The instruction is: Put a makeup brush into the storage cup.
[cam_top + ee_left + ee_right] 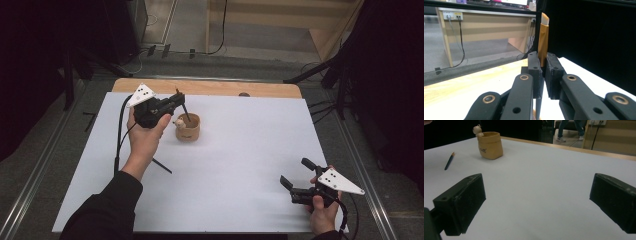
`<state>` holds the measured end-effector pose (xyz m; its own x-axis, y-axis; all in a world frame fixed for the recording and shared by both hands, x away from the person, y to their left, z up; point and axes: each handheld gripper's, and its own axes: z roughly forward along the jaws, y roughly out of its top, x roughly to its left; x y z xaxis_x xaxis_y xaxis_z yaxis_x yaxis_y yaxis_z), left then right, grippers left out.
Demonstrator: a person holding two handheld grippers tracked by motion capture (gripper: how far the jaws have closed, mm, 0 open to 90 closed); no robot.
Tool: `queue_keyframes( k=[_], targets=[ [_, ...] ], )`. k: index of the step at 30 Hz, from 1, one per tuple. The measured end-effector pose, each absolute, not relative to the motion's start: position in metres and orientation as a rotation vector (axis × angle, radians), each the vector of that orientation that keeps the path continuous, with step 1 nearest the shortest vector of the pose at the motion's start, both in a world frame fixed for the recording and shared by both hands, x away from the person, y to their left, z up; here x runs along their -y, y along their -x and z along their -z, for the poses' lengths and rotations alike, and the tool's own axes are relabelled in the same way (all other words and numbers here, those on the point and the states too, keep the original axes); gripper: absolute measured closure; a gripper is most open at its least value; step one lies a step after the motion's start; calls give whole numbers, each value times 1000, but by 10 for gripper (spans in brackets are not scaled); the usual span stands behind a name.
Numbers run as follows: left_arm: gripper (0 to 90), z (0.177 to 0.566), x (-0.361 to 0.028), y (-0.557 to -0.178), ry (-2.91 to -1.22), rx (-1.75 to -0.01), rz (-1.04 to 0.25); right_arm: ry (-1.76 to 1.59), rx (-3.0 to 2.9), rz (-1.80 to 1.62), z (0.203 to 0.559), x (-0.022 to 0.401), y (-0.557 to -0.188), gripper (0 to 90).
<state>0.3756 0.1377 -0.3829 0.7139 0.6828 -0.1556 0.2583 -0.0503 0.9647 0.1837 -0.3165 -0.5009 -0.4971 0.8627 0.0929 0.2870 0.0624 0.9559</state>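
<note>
1. white sheet covers the desk (240,200), with a bare strip of pale wood along its far edge.
2. left gripper (176,100) is held above the desk toward the far left, just left of a small tan cup (188,128).
3. its jaws are clenched on a thin brush (543,40); in the left gripper view a gold ferrule and pale bristle tip stick up between the black pads, and the dark handle runs down below them.
4. in the high view the lower end of the brush slants down into the cup's mouth.
5. cup stands upright in the far left part of the desk, with a tiny pale figure (477,130) on its rim.
6. blue pencil (449,161) lies flat on the white sheet, near the cup, on the side toward the left edge.
7. right gripper (297,176) sits low near the front right corner, jaws spread wide with nothing between them, well apart from the cup.
</note>
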Motion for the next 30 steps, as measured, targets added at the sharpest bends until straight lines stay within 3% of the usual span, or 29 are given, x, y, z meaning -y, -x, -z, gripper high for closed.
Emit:
queue_keyframes(
  k=[30],
  targets=[
    [841, 435, -117, -385, -1736, -892, -396, -1128, -1827, -1481, 496, 314, -181, 2]
  ],
)
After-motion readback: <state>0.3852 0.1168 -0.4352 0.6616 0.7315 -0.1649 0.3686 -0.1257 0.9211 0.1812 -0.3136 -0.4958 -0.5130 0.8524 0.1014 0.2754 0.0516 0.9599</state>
